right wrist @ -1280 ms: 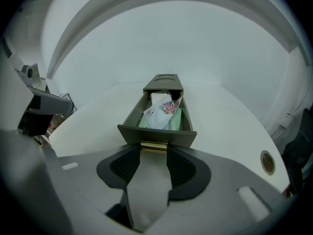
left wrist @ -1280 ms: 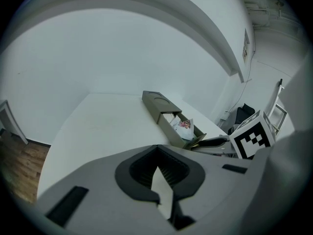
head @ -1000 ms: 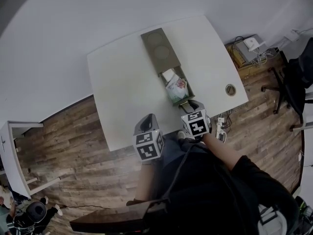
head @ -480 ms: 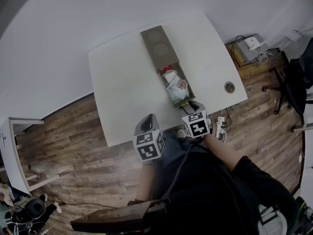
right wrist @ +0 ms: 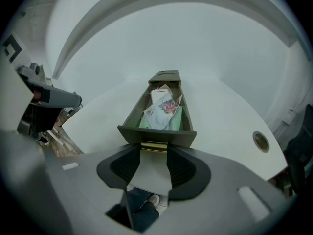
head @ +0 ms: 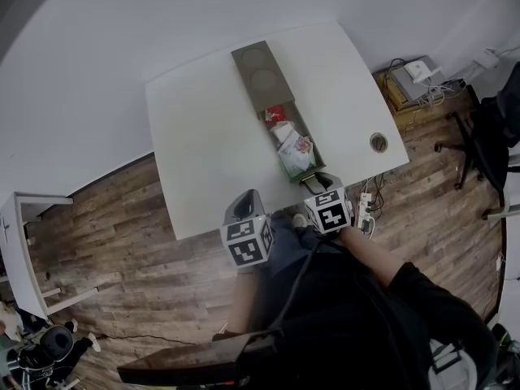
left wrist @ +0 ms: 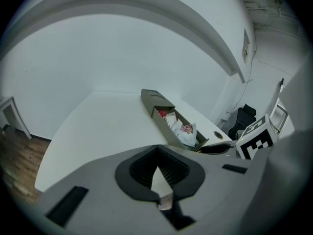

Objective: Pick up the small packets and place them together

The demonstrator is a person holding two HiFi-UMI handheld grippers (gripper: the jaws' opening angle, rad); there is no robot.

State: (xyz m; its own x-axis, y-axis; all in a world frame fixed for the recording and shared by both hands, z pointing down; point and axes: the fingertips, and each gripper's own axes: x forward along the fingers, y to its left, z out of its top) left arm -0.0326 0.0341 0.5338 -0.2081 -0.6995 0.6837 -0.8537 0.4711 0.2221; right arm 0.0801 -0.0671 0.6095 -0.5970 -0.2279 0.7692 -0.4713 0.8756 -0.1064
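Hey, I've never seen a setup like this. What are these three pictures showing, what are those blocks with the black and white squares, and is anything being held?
A person holds a pair of tongs in each hand. The chequered blocks are marker cubes fixed on them. One picture comes from a camera on the person's head, looking down at a white table. The other two come from cameras riding on each pair of tongs, looking along their tips. On the table lies a long narrow box with its drawer pulled out, and small packets lie inside it. The right tongs appear closed on the drawer's brass handle. The left tongs are shut with nothing in them, near the table's front edge.
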